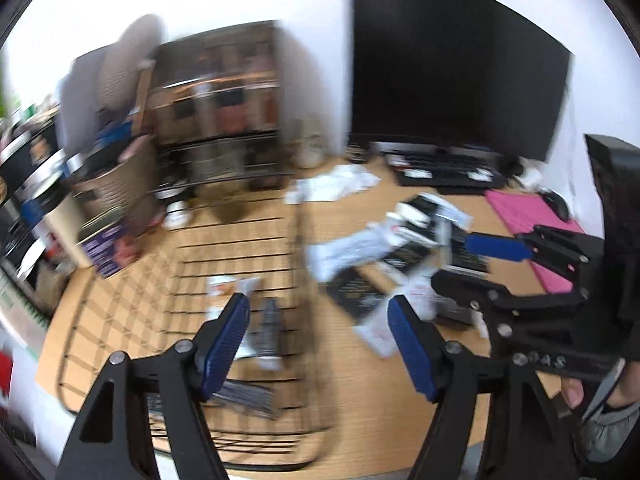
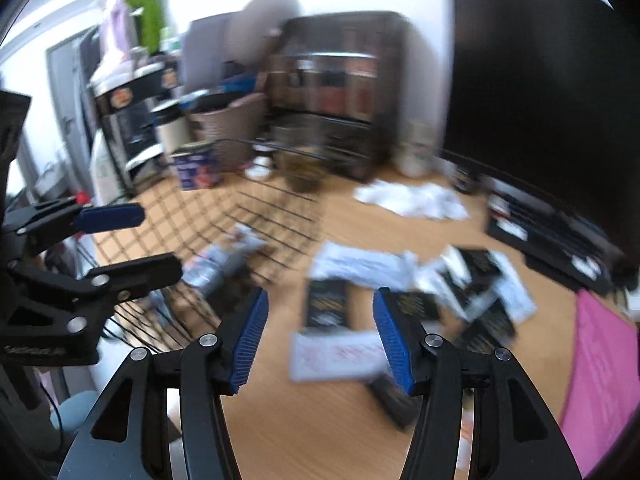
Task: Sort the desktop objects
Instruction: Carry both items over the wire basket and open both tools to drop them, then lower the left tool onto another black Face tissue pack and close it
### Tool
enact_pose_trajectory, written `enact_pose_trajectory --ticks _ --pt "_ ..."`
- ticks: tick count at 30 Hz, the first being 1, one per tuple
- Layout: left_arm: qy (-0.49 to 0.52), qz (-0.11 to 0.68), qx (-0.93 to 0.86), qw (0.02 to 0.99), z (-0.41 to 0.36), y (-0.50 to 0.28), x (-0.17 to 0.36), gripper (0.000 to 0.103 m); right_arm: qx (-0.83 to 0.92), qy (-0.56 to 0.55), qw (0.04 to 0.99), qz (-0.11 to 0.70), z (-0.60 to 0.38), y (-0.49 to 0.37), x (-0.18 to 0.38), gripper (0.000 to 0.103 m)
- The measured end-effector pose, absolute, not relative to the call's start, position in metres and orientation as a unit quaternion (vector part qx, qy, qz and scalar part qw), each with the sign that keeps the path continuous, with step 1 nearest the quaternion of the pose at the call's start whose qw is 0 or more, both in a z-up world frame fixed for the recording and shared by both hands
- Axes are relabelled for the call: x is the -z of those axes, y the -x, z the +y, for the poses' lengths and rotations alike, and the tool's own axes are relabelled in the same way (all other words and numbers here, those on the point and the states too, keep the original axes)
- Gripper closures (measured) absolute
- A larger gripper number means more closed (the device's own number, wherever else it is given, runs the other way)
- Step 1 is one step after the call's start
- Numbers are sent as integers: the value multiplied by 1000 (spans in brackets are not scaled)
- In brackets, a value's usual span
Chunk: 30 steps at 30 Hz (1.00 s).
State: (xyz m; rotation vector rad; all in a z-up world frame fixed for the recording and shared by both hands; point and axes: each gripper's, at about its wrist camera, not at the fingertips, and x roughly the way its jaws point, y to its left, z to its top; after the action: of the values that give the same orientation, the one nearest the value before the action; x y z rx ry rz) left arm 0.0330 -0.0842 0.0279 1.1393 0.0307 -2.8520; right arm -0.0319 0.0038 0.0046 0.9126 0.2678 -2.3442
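Note:
A black wire basket [image 1: 188, 264] [image 2: 224, 216] stands on the left of the wooden desk and holds a few packets [image 1: 232, 288] [image 2: 216, 264]. A loose pile of black and white packets [image 1: 380, 248] [image 2: 440, 280] lies to its right. My left gripper [image 1: 317, 300] hovers open over the basket's right edge, nothing between its blue pads. My right gripper [image 2: 320, 294] is open above a black packet [image 2: 326, 308] and a white packet with red print [image 2: 340, 356], gripping neither. Each gripper shows in the other's view: right gripper [image 1: 452, 264], left gripper [image 2: 160, 240]. Both views are blurred by motion.
A dark monitor [image 1: 452, 60] and black keyboard [image 1: 448, 172] stand at the back right. A pink mat [image 1: 520, 208] with a mouse [image 1: 556, 204] lies on the right. Crumpled white paper [image 1: 340, 184] sits behind the pile. Shelves [image 1: 220, 120] and boxes crowd the back left.

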Motion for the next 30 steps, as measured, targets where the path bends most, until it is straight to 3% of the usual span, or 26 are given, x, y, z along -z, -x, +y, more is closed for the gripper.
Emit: enact_pose_trajectory --ticks 12,30 --pt "-435 -62 896 -62 27 23 35 28 887 -410 201 63 123 38 50 48" --pt "-461 -107 878 -71 47 71 87 27 875 -446 181 55 150 69 86 48"
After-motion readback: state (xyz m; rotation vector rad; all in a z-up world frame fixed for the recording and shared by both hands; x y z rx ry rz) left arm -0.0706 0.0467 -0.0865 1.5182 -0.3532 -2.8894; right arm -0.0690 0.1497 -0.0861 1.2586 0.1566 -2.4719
